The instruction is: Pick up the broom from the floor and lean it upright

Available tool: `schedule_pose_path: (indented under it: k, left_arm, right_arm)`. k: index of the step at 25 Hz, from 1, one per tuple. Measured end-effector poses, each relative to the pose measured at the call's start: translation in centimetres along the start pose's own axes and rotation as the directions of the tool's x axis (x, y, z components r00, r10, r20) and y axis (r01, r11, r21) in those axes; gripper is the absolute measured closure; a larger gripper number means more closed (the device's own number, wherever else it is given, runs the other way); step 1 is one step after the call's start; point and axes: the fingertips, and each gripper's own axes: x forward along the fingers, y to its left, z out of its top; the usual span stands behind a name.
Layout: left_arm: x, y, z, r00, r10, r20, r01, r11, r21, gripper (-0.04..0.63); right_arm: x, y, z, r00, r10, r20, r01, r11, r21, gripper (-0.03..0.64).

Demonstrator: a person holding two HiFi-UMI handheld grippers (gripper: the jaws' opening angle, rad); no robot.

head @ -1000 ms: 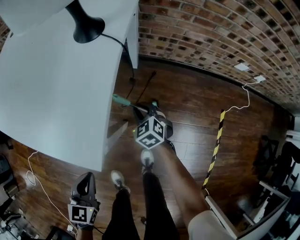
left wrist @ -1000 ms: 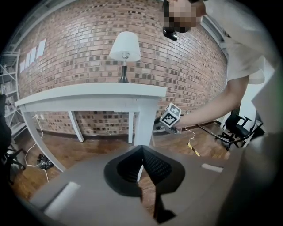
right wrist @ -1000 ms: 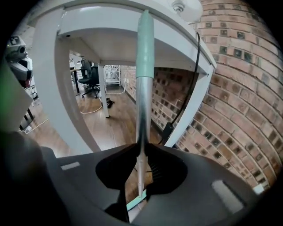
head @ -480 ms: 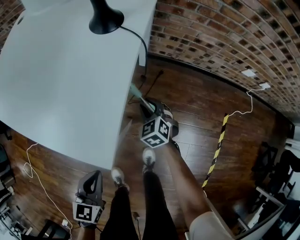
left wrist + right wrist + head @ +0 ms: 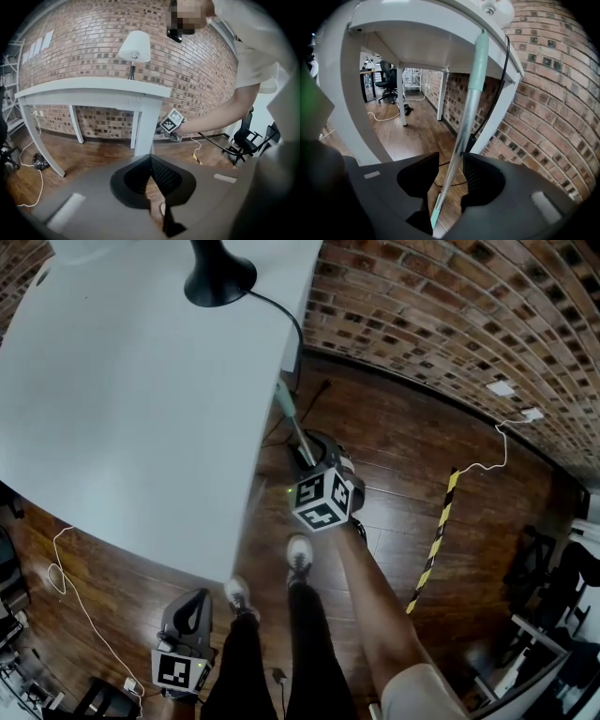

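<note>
The broom (image 5: 466, 122) has a thin silver stick and a pale green grip. It stands nearly upright, and its top rests against the edge of the white table (image 5: 431, 33). My right gripper (image 5: 451, 161) has just been opening. The stick runs between its jaws with a gap on the left side. In the head view the stick (image 5: 298, 432) rises from the right gripper (image 5: 309, 448) toward the table's corner. The broom's head is hidden. My left gripper (image 5: 150, 159) hangs low at the left (image 5: 192, 601), shut on nothing.
A black lamp base (image 5: 220, 277) stands on the table (image 5: 141, 381), and its cable drops past the corner beside the stick. Brick wall behind. A yellow-black strip (image 5: 436, 531) lies on the wood floor at the right. A white cable (image 5: 61, 568) lies at the left. The person's shoes (image 5: 298, 554) are below the right gripper.
The broom's stick has swung from a tilt to the left to nearly upright against the table's edge. The right gripper stays around it. The left gripper has hardly moved.
</note>
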Motion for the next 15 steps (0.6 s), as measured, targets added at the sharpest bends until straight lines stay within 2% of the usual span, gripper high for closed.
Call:
schedule_pose_path:
  k: [5, 8, 15]
  left_arm:
    - [0.3, 0.1, 0.3, 1.0, 0.0, 0.0, 0.0, 1.0, -0.016, 0.595]
    - [0.2, -0.2, -0.2, 0.999, -0.003, -0.039, 0.002, 1.0, -0.031, 0.595]
    - [-0.4, 0.5, 1.3, 1.0, 0.008, -0.002, -0.008, 1.0, 0.014, 0.595]
  right_arm:
    - [0.4, -0.7, 0.4, 0.999, -0.029, 0.014, 0.029, 0.999, 0.014, 0.445]
    - [0.3, -1.0, 0.5, 0.999, -0.038, 0.014, 0.038, 0.999, 0.019, 0.443]
    - [-3.0, -1.4, 0.0, 0.996, -0.092, 0.009, 0.092, 0.996, 0.021, 0.454]
